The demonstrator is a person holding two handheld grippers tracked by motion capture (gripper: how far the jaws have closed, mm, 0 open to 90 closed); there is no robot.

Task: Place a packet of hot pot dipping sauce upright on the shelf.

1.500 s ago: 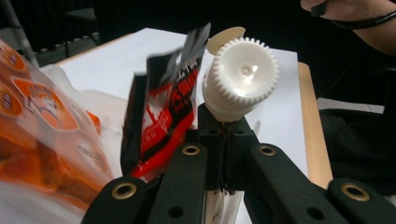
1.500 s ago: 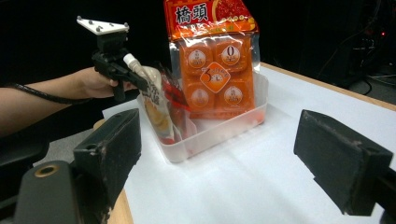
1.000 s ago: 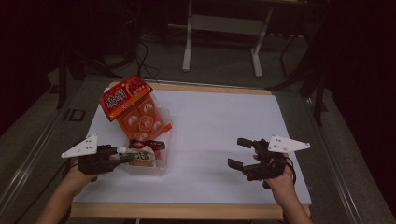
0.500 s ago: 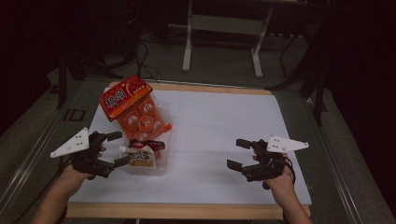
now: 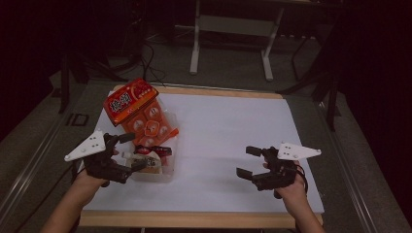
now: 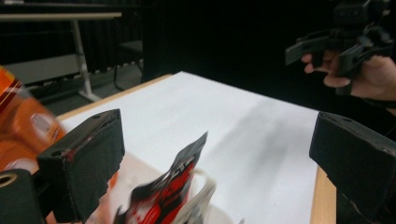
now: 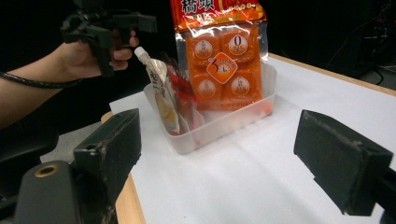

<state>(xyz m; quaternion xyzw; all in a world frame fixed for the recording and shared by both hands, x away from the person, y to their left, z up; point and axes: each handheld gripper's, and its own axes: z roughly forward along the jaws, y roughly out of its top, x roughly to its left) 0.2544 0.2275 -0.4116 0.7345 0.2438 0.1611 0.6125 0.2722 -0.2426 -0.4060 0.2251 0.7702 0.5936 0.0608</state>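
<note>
1 clear plastic tub (image 5: 167, 171) on the white-topped counter (image 5: 228, 141), near its front-left corner; tub = landmark for all below.

Count: 1 tub, 1 big orange snack pack, 1 red/black sachet, 1 pale spouted pouch, 2 grippers.

In the tub:
- orange snack pack (image 5: 141, 114), 1 pc, stands at the far end, leaning up and out over the tub's far-left rim; header w/ printed characters on top, clear front w/ round orange portions. In the right gripper view the pack (image 7: 222, 60) stands upright at the tub's (image 7: 219, 126) back wall.
- red/black sachet (image 5: 153, 150), 1 pc, in the near half, just in front of the pack. Left gripper view has it (image 6: 173, 186) standing up below and between the fingers, blurred.
- pale spouted pouch (image 5: 145, 162), 1 pc, right beside the sachet, nearest the tub's left rim; pouch (image 7: 161, 93) stands w/ spout up.

Left gripper (image 5: 131, 151): just left of the tub, over its near-left rim. Fingers (image 6: 86, 168) have just been opening, now spread wide, released; sachet sits between them w/ pads clear of it.

Right gripper (image 5: 248, 161): well to the right of the tub, over bare counter, pointed back at it. Fingers (image 7: 112, 144) spread apart, nothing between them.
</note>
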